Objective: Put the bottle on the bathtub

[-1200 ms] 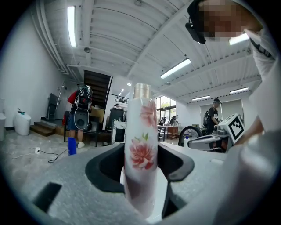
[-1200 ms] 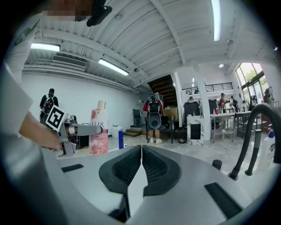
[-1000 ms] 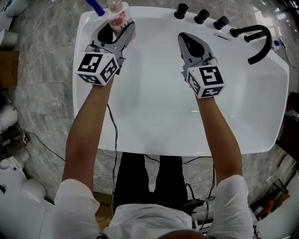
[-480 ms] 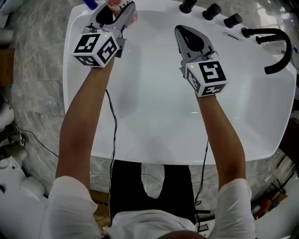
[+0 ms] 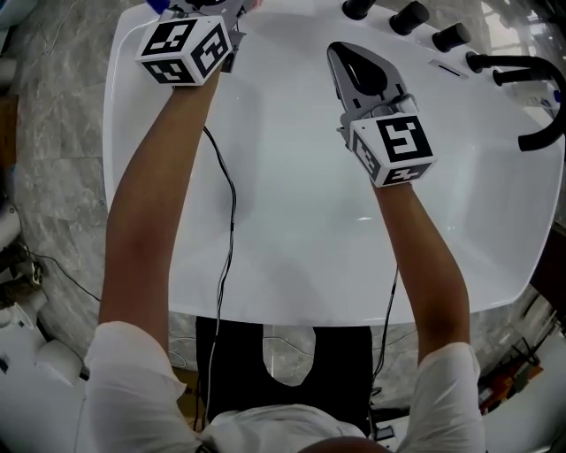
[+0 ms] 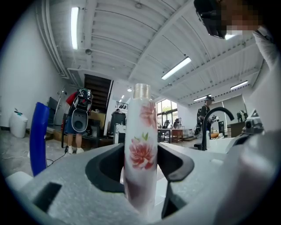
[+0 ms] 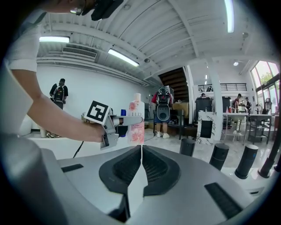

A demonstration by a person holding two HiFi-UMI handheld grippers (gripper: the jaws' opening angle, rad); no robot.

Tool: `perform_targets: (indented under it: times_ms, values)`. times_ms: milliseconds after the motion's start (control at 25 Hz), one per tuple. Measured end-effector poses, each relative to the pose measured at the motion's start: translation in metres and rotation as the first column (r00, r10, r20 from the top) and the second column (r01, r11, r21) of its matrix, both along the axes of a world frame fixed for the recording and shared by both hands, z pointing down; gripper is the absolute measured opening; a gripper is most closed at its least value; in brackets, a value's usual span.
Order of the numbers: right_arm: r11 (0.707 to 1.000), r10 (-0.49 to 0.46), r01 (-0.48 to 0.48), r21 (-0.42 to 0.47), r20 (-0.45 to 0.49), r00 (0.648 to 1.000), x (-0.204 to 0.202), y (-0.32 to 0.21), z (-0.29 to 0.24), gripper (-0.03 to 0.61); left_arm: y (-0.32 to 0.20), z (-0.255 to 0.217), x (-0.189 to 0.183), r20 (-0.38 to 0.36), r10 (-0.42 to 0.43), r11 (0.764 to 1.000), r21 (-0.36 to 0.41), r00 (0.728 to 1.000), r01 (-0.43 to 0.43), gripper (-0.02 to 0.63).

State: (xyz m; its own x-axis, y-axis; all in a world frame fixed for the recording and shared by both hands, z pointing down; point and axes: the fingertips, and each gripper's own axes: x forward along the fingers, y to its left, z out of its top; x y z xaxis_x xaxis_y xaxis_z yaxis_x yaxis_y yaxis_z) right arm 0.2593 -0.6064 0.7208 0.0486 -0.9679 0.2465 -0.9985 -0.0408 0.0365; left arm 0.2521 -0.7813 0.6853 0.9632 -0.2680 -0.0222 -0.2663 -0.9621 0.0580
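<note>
The bottle (image 6: 141, 127) is white with pink flowers and stands upright between the jaws of my left gripper (image 6: 140, 153), which is shut on its lower body. In the head view only that gripper's marker cube (image 5: 186, 49) shows, at the far left corner of the white bathtub (image 5: 124, 177); its jaws run off the top edge. From the right gripper view the held bottle (image 7: 137, 123) appears ahead, with its base hidden. My right gripper (image 5: 338, 49) hovers over the tub's middle, jaws shut together (image 7: 141, 147) on nothing.
Black knobs (image 5: 411, 16) line the tub's far rim, and a black curved faucet (image 5: 541, 106) stands at the far right. A blue object (image 6: 38, 136) rises just left of the bottle. Grey marble floor surrounds the tub.
My left gripper has carried the bottle farther away toward the tub's far left corner, so the jaws and bottle have left the head view. The right gripper has barely shifted.
</note>
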Motion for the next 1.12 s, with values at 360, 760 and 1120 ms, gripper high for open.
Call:
perform_targets:
  times_ms: [360,760,1120]
  values:
    - [1.0,-0.01,0.01,-0.01,0.001,1.0,-0.006,0.022,0.014,0.017,-0.012,0.017,0.022,0.033,0.017,1.0,0.025,0.999,-0.018,0.229]
    - [1.0,0.028,-0.028,0.01,0.02,0.999,0.001,0.027,0.014,0.017,-0.03,0.023,0.027,0.023,-0.003,1.0,-0.008,1.0,0.003,0.229]
    - [0.999,0.037,-0.036,-0.01,0.046,0.998,0.0,0.031,0.03,0.017,-0.026,0.025,0.03,0.039,0.006,1.0,0.013,0.999,-0.007,0.238]
